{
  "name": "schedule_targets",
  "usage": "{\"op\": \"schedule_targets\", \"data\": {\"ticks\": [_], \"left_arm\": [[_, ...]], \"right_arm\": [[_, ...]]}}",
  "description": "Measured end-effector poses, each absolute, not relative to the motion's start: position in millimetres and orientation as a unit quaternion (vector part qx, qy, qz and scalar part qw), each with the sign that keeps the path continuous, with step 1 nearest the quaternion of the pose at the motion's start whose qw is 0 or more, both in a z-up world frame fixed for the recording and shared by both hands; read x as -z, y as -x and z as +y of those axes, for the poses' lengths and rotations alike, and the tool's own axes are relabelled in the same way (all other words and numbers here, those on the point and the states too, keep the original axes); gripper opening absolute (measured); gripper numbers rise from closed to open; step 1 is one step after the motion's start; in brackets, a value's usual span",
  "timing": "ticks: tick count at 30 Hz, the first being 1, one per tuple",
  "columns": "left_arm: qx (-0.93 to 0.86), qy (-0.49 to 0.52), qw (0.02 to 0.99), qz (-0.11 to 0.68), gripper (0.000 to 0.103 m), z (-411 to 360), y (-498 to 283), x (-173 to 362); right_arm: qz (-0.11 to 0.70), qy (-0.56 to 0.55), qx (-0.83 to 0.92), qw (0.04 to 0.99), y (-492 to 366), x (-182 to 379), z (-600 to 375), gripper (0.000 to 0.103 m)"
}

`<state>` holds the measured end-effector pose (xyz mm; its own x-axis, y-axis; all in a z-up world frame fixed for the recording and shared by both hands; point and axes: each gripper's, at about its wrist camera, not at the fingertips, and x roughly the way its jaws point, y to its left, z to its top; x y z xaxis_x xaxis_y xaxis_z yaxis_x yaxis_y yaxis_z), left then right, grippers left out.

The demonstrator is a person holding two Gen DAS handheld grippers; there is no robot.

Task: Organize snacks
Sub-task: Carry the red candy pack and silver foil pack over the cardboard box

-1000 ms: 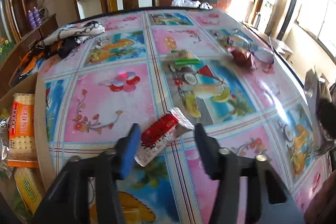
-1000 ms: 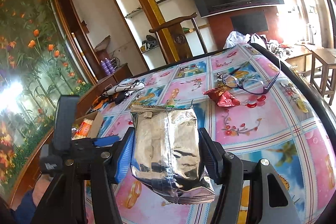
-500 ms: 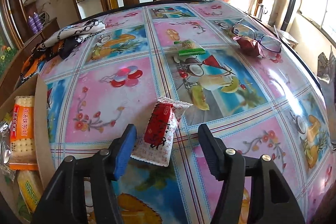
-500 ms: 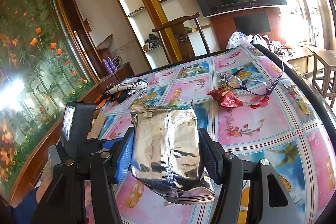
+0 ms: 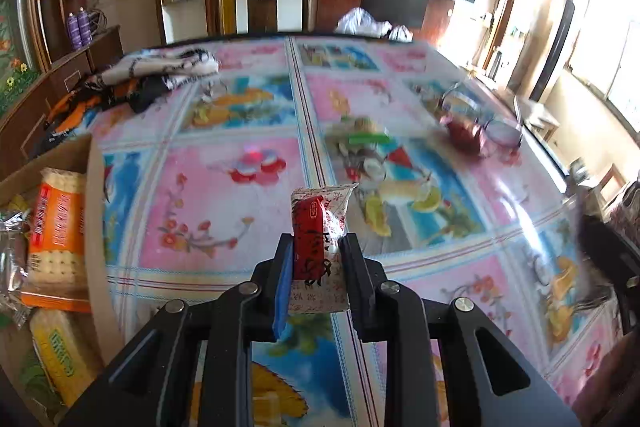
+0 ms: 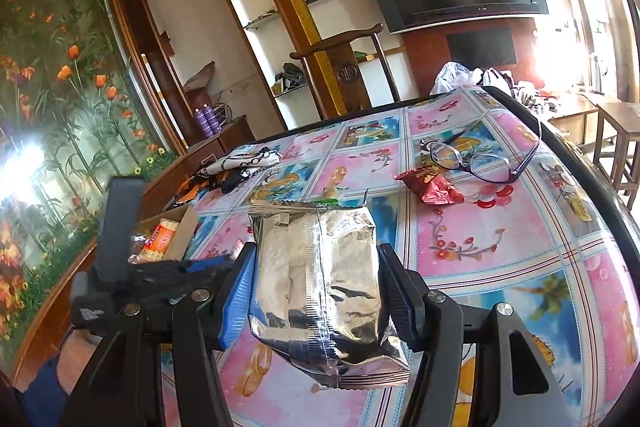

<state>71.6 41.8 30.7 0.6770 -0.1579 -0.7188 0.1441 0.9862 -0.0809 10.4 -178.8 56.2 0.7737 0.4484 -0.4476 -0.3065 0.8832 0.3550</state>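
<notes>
left wrist | left gripper (image 5: 316, 259) clamps red-white snack packet (image 5: 320, 227) | right gripper (image 6: 316, 291) clamps silver bag (image 6: 320, 287)

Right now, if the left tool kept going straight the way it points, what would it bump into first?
Probably the flowered tablecloth itself; the left tool, gripping a red-and-white snack packet, angles down at bare cloth, short of the green-striped packet. Depth is uncertain.

Table (image 6: 500, 267) under a fruit-print cloth, glasses (image 6: 480, 155), red wrapper (image 6: 432, 187), green-striped packet (image 5: 366, 135), bundled fabric (image 5: 160, 75)

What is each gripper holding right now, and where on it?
Left gripper: red-and-white snack packet, pinched at its sides. Right gripper: silver foil bag, across its middle.
</notes>
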Motion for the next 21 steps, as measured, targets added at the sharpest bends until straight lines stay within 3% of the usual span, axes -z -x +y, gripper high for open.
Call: {"op": "schedule_targets", "data": {"ticks": [21], "left_arm": [[0.067,0.055,0.943,0.323,0.023,75,-39,-78]], "right_arm": [[0.288,-0.095,-0.231,0.925,-12,-46,-107,0.064]]}}
